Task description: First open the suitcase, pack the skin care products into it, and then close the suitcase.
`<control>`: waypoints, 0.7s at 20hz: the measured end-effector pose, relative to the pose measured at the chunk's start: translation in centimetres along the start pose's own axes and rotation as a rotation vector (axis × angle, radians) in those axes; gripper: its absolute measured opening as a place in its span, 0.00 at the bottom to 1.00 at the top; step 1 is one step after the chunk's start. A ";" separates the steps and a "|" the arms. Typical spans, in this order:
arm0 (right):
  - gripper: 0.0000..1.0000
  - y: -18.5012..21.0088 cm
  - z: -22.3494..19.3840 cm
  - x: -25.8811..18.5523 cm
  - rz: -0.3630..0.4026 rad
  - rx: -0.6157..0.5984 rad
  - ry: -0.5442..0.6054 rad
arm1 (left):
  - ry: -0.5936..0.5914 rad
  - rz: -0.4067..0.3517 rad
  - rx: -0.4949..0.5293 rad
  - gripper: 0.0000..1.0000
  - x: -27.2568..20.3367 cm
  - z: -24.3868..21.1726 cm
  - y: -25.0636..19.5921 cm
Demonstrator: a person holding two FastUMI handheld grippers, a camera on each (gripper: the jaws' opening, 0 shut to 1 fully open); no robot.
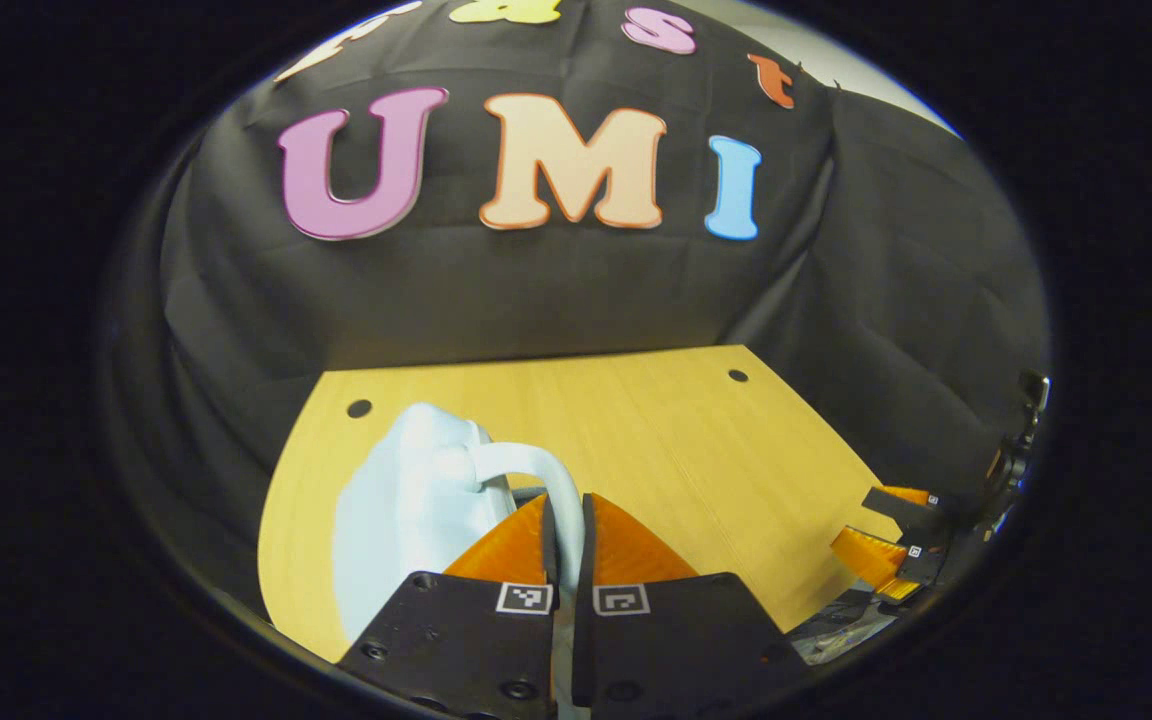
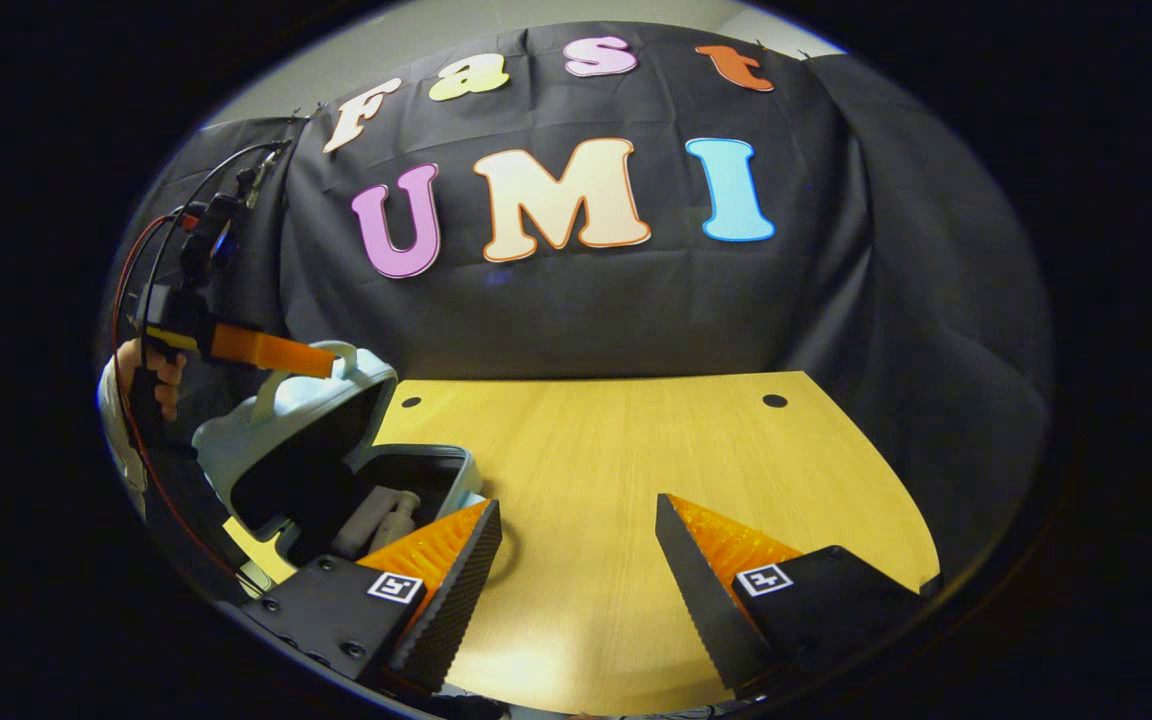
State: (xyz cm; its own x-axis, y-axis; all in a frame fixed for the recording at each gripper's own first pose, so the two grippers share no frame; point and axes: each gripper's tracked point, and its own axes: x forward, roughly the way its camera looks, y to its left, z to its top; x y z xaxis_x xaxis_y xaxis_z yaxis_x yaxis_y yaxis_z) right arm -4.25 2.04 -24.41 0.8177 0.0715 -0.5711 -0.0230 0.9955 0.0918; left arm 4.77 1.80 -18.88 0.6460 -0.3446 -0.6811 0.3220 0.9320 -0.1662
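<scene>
**Closing the suitcase**

Our left gripper (image 1: 566, 545) is clenched on the handle (image 1: 546, 480) of the suitcase (image 2: 286, 430), at the left of the right gripper view, lid half raised. Bottles (image 2: 376, 515) lie inside. Our right gripper (image 2: 576, 560) hangs released over the table (image 2: 616, 470). Next, we lower the lid squarely.

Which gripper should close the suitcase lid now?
Left. The left gripper is shut on the lid handle of the half-open suitcase, products inside. The right gripper is open over the bare table, beside the case.
</scene>
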 end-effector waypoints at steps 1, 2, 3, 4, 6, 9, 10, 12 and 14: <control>0.98 -0.7 -0.1 -0.3 -0.010 -0.001 0.002 | 0.025 -0.009 0.010 0.01 0.7 -1.0 -1.0; 0.98 -1.3 -0.3 -0.5 -0.018 -0.002 0.007 | 0.047 -0.011 0.027 0.01 1.4 -1.9 -1.6; 0.98 -1.8 -0.5 -0.8 -0.023 0.000 0.010 | 0.067 -0.012 0.052 0.01 2.3 -2.7 -2.2; 0.98 -2.3 -0.5 -1.1 -0.028 -0.001 0.010 | 0.082 -0.012 0.072 0.01 3.2 -3.4 -2.3; 0.98 -3.3 -0.8 -1.5 -0.039 -0.008 0.014 | 0.120 -0.018 0.079 0.01 4.8 -5.6 -3.0; 0.98 -4.5 -1.1 -2.0 -0.050 -0.008 0.020 | 0.167 -0.031 0.050 0.01 6.4 -8.2 -3.4; 0.98 -4.9 -1.2 -2.1 -0.052 -0.009 0.023 | 0.183 -0.029 0.048 0.01 6.8 -8.9 -3.3; 0.98 -5.7 -1.2 -2.3 -0.056 -0.014 0.025 | 0.194 -0.036 0.032 0.06 7.2 -9.5 -3.7; 0.98 -6.3 -0.7 -2.5 -0.058 -0.012 0.014 | 0.120 -0.045 0.000 0.32 7.0 -8.0 -5.0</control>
State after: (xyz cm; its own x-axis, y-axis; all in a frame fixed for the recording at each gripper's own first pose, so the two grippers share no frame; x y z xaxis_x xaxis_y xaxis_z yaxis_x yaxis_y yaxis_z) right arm -6.51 -4.41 -24.12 0.8098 0.0145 -0.5866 0.0173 0.9987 0.0486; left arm 2.15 -4.39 -28.53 0.5439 -0.3699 -0.7532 0.3482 0.9162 -0.1985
